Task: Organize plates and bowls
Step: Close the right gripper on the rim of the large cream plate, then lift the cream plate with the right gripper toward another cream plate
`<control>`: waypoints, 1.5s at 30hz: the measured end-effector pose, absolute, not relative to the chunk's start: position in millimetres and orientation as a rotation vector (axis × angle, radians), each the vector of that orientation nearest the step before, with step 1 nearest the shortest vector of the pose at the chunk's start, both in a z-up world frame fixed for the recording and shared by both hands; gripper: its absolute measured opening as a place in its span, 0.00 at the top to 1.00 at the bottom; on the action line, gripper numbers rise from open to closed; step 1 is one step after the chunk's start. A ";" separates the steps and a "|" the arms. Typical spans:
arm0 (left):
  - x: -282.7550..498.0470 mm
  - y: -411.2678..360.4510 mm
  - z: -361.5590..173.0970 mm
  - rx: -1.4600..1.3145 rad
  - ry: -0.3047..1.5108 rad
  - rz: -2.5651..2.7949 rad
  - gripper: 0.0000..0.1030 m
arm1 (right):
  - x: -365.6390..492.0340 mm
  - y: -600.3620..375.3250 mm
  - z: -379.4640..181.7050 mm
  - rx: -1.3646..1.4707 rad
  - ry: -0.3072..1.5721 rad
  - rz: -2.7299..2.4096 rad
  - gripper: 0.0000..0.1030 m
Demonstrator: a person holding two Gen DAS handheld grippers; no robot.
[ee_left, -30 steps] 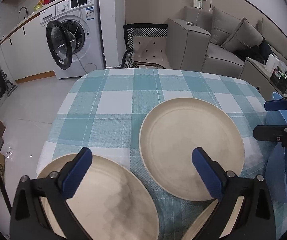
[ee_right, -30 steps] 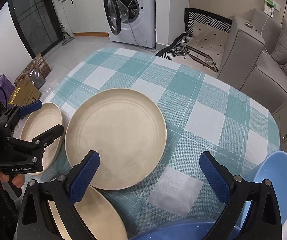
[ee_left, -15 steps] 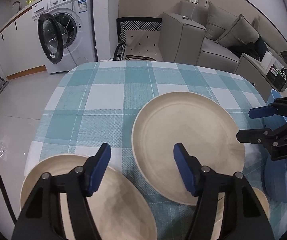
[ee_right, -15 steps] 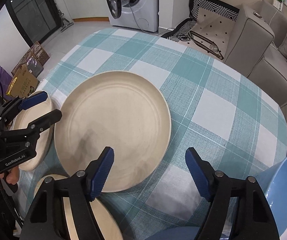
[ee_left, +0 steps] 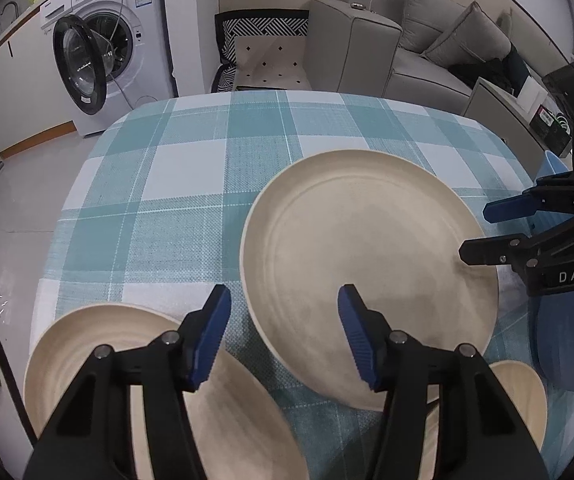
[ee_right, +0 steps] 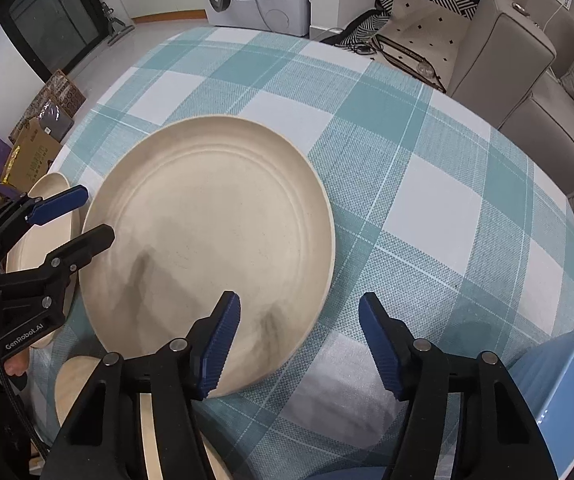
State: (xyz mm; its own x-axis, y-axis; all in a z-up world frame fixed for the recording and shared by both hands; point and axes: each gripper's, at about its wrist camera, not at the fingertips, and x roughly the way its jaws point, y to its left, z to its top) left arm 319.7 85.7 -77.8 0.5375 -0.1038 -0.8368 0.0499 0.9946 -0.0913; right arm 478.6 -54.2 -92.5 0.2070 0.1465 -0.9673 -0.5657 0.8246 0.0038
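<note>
Cream-coloured, the large plate (ee_left: pixel 367 276) is lying flat on the teal checked tablecloth (ee_left: pixel 175 208), filling the centre of both wrist views. Two smaller cream plates are sitting lower left (ee_left: pixel 159 392) and lower right (ee_left: pixel 523 400) of the left view. A blue bowl (ee_right: pixel 567 384) is showing at the lower right edge of the right view. The left gripper (ee_left: pixel 283 336) and right gripper (ee_right: pixel 299 344) are both hovering with fingers spread, clasping nothing.
</note>
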 end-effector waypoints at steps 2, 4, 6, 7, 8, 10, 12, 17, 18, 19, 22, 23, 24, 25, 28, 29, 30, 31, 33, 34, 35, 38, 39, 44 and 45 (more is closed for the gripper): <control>319.9 83.6 -80.2 -0.054 1.009 -0.103 0.49 | 478.4 -54.1 -96.0 -0.397 1.284 0.513 0.42; 319.7 82.8 -82.3 -0.051 1.018 -0.105 0.52 | 477.7 -54.7 -98.7 -0.399 1.292 0.514 0.44; 319.4 82.8 -83.5 -0.048 1.022 -0.103 0.54 | 477.1 -55.1 -101.3 -0.398 1.297 0.512 0.48; 319.0 83.0 -84.3 -0.049 1.026 -0.103 0.55 | 477.1 -55.2 -102.6 -0.399 1.300 0.510 0.49; 318.6 83.1 -84.8 -0.049 1.027 -0.102 0.57 | 477.3 -55.9 -103.2 -0.400 1.301 0.510 0.52; 318.1 84.9 -85.7 -0.055 1.030 -0.100 0.59 | 476.8 -55.6 -104.5 -0.402 1.304 0.510 0.57; 317.9 86.3 -85.9 -0.058 1.030 -0.098 0.62 | 475.6 -53.8 -105.9 -0.406 1.305 0.518 0.59; 317.4 86.6 -86.1 -0.053 1.027 -0.084 0.67 | 473.7 -49.2 -108.8 -0.425 1.293 0.527 0.72; 317.2 86.9 -86.1 -0.055 1.026 -0.083 0.68 | 473.1 -47.0 -109.5 -0.434 1.286 0.521 0.73; 317.2 87.5 -86.2 -0.056 1.027 -0.081 0.68 | 472.8 -46.6 -109.6 -0.439 1.281 0.517 0.74; 316.3 87.8 -86.2 -0.054 1.025 -0.078 0.71 | 471.9 -47.3 -109.7 -0.448 1.265 0.501 0.79; 316.0 87.6 -86.1 -0.055 1.024 -0.079 0.71 | 471.3 -47.9 -109.5 -0.449 1.260 0.497 0.79; 315.7 87.5 -86.2 -0.055 1.022 -0.079 0.71 | 470.8 -48.0 -109.1 -0.451 1.254 0.495 0.79; 315.7 87.2 -86.4 -0.054 1.022 -0.078 0.71 | 470.1 -48.1 -108.6 -0.454 1.249 0.493 0.80; 314.8 86.9 -85.9 -0.054 1.017 -0.076 0.72 | 467.9 -47.9 -107.1 -0.463 1.231 0.486 0.80; 314.7 87.0 -85.4 -0.054 1.014 -0.075 0.72 | 467.5 -48.2 -106.3 -0.465 1.228 0.482 0.82; 314.2 86.7 -84.8 -0.054 1.012 -0.073 0.73 | 467.4 -49.4 -105.3 -0.466 1.225 0.478 0.83; 313.7 86.8 -83.9 -0.055 1.010 -0.072 0.73 | 466.9 -49.9 -104.8 -0.463 1.223 0.477 0.84; 312.6 86.7 -81.8 -0.056 1.004 -0.073 0.74 | 466.6 -51.2 -103.8 -0.461 1.221 0.475 0.85; 312.2 86.8 -80.6 -0.056 1.001 -0.073 0.74 | 466.6 -51.6 -103.4 -0.460 1.219 0.475 0.85; 311.9 86.7 -79.5 -0.056 0.998 -0.072 0.74 | 466.3 -52.1 -102.6 -0.457 1.218 0.474 0.85; 311.0 86.9 -76.3 -0.063 0.988 -0.069 0.74 | 466.8 -54.8 -100.6 -0.449 1.214 0.473 0.85; 310.5 86.9 -75.4 -0.065 0.985 -0.067 0.74 | 467.3 -56.1 -99.4 -0.440 1.213 0.473 0.85; 308.3 86.3 -70.7 -0.071 0.970 -0.065 0.74 | 467.5 -60.8 -92.3 -0.414 1.203 0.469 0.85; 307.7 86.2 -69.6 -0.072 0.965 -0.066 0.74 | 466.8 -61.4 -90.0 -0.414 1.196 0.469 0.85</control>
